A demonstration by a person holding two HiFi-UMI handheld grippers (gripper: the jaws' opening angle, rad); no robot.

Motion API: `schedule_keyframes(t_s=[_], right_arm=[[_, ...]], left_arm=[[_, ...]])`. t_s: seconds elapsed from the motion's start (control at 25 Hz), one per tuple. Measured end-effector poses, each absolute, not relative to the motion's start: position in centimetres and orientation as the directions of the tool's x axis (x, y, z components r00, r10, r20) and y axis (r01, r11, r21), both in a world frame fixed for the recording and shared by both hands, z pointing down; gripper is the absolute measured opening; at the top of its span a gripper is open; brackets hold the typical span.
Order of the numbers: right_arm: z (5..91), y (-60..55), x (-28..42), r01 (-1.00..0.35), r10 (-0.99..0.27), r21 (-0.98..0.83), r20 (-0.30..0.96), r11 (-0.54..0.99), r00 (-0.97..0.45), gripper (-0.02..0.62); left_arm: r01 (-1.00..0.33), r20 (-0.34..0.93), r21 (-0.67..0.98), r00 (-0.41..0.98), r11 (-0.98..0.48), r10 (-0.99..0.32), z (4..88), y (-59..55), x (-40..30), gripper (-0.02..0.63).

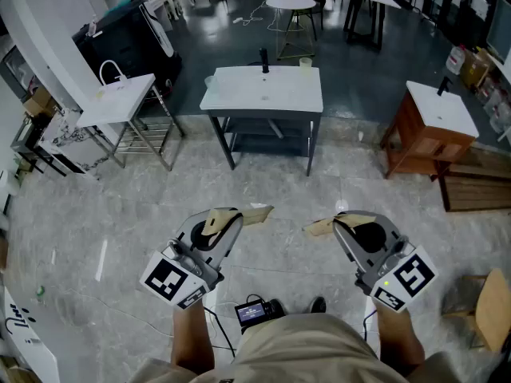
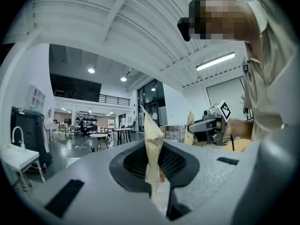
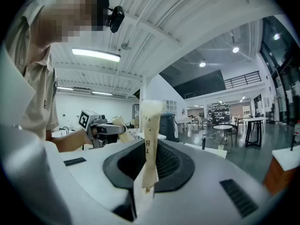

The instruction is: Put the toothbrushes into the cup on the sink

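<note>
My left gripper (image 1: pixel 236 216) is clamped on 1 paper-wrapped toothbrush (image 1: pixel 257 212). My right gripper (image 1: pixel 338 223) is clamped on a second toothbrush (image 1: pixel 319 227), and their tips point toward each other. Well ahead at 12 o'clock stands the sink (image 1: pixel 239 94), with the cup (image 1: pixel 305 64) on its far right corner.

My left gripper (image 1: pixel 233 217) is a pale grey plastic shell with a black throat, and its marker cube (image 1: pixel 169 281) carries black-and-white squares; my right gripper (image 1: pixel 342 223) has the same colours. The tan paper-wrapped toothbrush (image 2: pixel 153 146) is plain, while the cream paper-wrapped toothbrush (image 3: pixel 149 139) bears black letters. The white rectangular sink top (image 1: pixel 239 92) sits on a dark grey frame, with a black tap (image 1: pixel 264 58) and a pale yellowish cup (image 1: pixel 305 63). The polished stone floor (image 1: pixel 271 188) is grey with lighter marbling
</note>
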State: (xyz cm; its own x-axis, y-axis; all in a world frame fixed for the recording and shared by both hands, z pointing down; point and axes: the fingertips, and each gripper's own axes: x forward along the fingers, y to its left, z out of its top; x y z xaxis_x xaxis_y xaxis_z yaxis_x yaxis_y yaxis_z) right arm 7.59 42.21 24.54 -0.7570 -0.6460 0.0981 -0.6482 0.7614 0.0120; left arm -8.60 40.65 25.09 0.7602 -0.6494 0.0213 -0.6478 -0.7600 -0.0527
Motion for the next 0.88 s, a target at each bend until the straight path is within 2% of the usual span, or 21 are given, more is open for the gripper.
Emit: schedule_keyframes(t_s=[0.48,0.88], right_arm=[[24.7,42.4,4.5,-0.656,-0.654,0.018,0.099,0.755,-0.75,0.041],[23.2,41.5,3.0,-0.701,-0.7,-0.023,0.054,0.712,-0.712,0.041]], left_arm=[[-0.643,0.01,-0.046,0.765,-0.765,-0.644,25.6,40.9,-11.8,0.04],[-0.627,-0.013,-0.028,0.779,-0.778,-0.627,25.7,40.5,-14.5,0.04]])
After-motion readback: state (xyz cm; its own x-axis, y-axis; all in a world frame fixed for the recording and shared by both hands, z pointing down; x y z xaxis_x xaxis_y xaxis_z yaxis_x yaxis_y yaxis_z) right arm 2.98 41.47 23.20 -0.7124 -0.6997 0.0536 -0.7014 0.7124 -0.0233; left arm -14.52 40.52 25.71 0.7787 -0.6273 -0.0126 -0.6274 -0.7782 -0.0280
